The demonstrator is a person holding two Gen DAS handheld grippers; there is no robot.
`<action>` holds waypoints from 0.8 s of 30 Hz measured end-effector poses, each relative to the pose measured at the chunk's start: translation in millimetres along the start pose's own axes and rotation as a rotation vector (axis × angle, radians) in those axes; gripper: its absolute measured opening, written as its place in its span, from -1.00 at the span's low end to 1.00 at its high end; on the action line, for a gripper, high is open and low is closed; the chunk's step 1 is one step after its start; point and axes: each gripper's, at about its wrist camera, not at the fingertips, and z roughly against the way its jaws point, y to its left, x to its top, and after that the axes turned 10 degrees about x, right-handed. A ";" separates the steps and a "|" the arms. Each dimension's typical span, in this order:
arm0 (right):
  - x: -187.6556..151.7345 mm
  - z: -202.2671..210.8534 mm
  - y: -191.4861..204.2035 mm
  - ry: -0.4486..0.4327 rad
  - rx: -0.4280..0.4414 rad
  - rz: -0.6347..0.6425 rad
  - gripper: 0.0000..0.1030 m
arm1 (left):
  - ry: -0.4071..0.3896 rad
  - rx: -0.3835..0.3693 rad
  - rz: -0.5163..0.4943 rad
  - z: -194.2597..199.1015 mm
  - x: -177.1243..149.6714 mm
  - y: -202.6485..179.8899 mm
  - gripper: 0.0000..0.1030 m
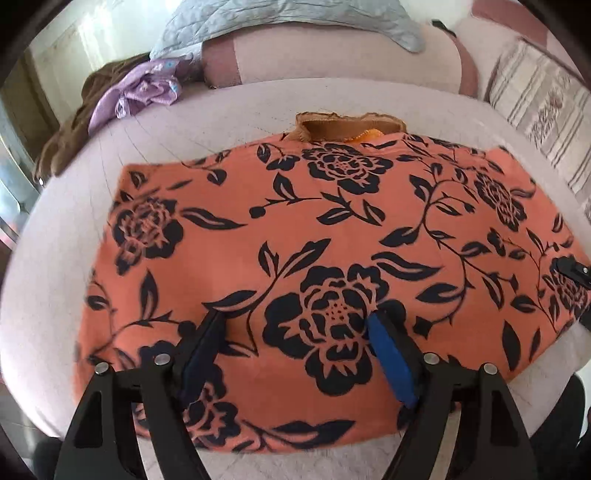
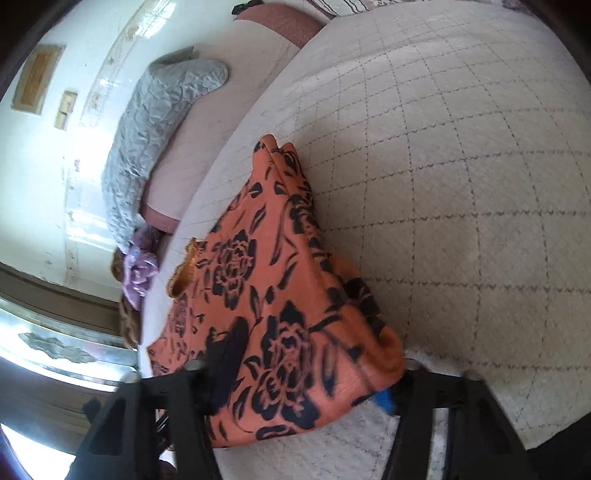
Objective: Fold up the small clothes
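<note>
An orange garment with black flowers (image 1: 295,221) lies spread flat on the white quilted bed cover (image 1: 221,107). My left gripper (image 1: 295,317) stands open just over its near middle, blue pads on either side of a large flower, nothing pinched. In the right wrist view the same garment (image 2: 258,266) rises in a bunched ridge, and my right gripper (image 2: 306,373) is shut on its near corner, which fills the gap between the fingers. A black part of the right gripper (image 1: 572,273) shows at the garment's right edge. A tan-orange piece (image 1: 332,127) peeks out from under the far edge.
A grey quilted blanket (image 1: 258,22) lies at the back, with a purple garment (image 1: 140,92) and a brown one (image 1: 70,136) heaped at the back left. A striped pillow (image 1: 535,110) sits at the right. Bare bed cover (image 2: 461,166) stretches to the right of the garment.
</note>
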 end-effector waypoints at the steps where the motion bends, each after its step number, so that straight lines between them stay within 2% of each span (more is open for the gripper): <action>1: 0.4 -0.2 1.7 0.006 -0.014 0.006 -0.34 | -0.054 -0.007 0.008 15.5 1.8 3.0 0.55; 3: 1.3 1.2 8.6 0.014 -0.036 0.037 -0.34 | -0.154 -0.017 0.018 33.4 2.5 7.1 0.57; 5: 1.6 -1.9 7.4 0.026 -0.049 0.034 -0.25 | -0.109 -0.028 0.022 20.7 2.2 6.8 0.60; 7: 1.7 -5.6 0.1 0.020 -0.035 -0.002 -0.13 | 0.009 -0.035 -0.003 -15.4 -5.9 0.2 0.67; 8: 2.7 -8.4 0.0 0.011 -0.036 0.004 -0.13 | -0.053 -0.030 -0.006 -13.9 -9.8 -0.1 0.71; 10: 5.8 -15.0 12.6 0.027 -0.093 0.069 -0.31 | -0.063 -0.034 -0.022 -10.0 -9.7 0.3 0.71; 11: 7.1 -16.5 21.2 0.033 -0.111 0.099 -0.49 | -0.055 -0.054 -0.008 -10.1 -8.1 3.8 0.71; 14: 8.7 -13.0 80.6 0.006 -0.120 0.244 -0.56 | -0.044 -0.123 0.025 -10.2 -3.6 16.7 0.70; 15: 6.3 -11.7 101.3 -0.006 -0.109 0.297 -0.57 | -0.043 -0.159 0.053 -8.0 -2.2 25.0 0.69; 17: -7.9 -12.4 165.5 -0.021 -0.073 0.475 -0.57 | -0.045 -0.226 0.187 0.6 -3.5 51.2 0.69; 19: -34.9 -22.3 214.9 0.000 -0.038 0.634 -0.57 | -0.060 -0.238 0.342 9.8 -9.0 86.7 0.69; 20: -56.7 -35.5 234.3 0.043 -0.008 0.704 -0.58 | -0.065 -0.229 0.406 11.9 -12.0 104.1 0.69; 22: -91.1 -66.0 244.1 0.125 -0.008 0.792 -0.57 | -0.048 -0.223 0.517 11.7 -19.9 137.6 0.69; 24: -122.1 -118.2 225.0 0.272 -0.037 0.784 -0.57 | -0.015 -0.257 0.553 7.8 -22.6 156.9 0.65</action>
